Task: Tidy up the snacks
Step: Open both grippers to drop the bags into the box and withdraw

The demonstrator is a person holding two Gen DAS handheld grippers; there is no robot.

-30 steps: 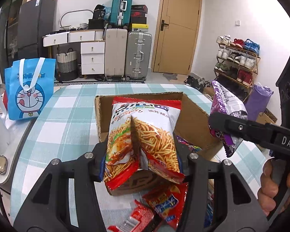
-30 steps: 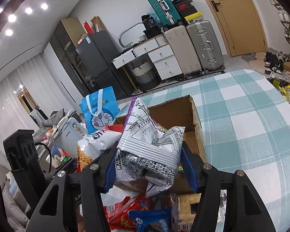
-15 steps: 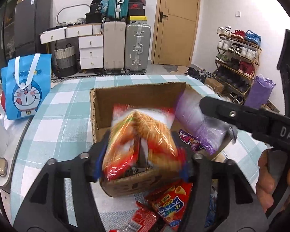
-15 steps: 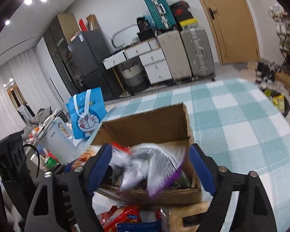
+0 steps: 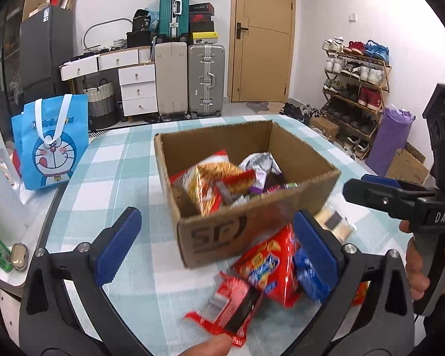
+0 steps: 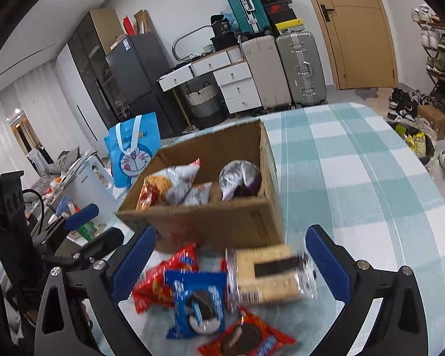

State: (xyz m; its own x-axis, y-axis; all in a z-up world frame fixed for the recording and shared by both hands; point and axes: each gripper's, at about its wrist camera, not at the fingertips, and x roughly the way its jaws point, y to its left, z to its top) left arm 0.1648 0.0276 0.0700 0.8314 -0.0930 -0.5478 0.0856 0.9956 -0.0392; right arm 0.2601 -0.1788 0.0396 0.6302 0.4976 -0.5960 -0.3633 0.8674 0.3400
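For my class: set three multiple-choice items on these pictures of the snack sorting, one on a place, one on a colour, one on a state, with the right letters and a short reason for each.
1. Where does the noodle snack bag lie?
A. inside the cardboard box
B. on the checked tablecloth
C. in the blue tote bag

2. What colour is the cookie packet lying before the box?
A. green
B. blue
C. yellow

3. How is the left claw?
A. shut on a bag
B. shut and empty
C. open and empty

Answers:
1 A: it sits between the box walls.
2 B: its wrapper is blue.
3 C: its pads stand wide apart, gripping nothing.
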